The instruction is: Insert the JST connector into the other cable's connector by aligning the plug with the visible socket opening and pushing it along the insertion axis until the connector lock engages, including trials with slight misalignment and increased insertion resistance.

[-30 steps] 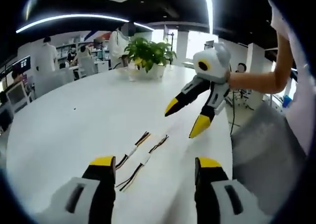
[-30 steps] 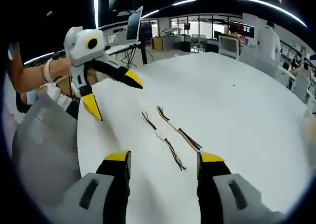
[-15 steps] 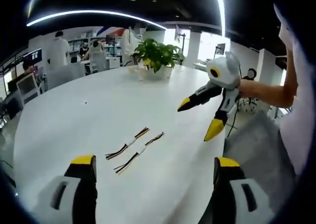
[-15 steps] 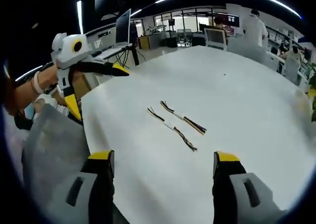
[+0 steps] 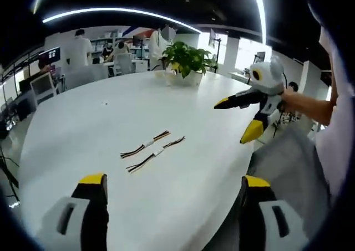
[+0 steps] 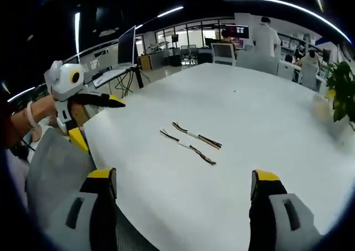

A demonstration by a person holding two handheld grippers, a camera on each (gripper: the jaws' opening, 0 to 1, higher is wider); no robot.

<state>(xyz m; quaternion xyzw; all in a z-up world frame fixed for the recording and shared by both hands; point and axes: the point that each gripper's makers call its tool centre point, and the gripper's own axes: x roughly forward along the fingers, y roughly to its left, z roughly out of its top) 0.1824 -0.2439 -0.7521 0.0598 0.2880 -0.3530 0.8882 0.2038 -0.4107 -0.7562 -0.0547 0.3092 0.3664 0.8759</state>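
Though tiny, two cables (image 5: pixel 151 153) side by side

Two short cables (image 5: pixel 151 152) lie side by side mid-table (image 5: pixel 83 129); left gripper (image 5: pixel 175 184) jaws spread wide; right gripper (image 5: pixel 239 121) open at the table's right edge.

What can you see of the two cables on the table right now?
The two cables lie flat on the white table, side by side and roughly parallel, close together; contact between them is too fine to tell. Each is a short bundle of thin dark, reddish and yellowish wires with a small white connector near its middle. Nothing grips them: both tongs hang open, well clear of them.
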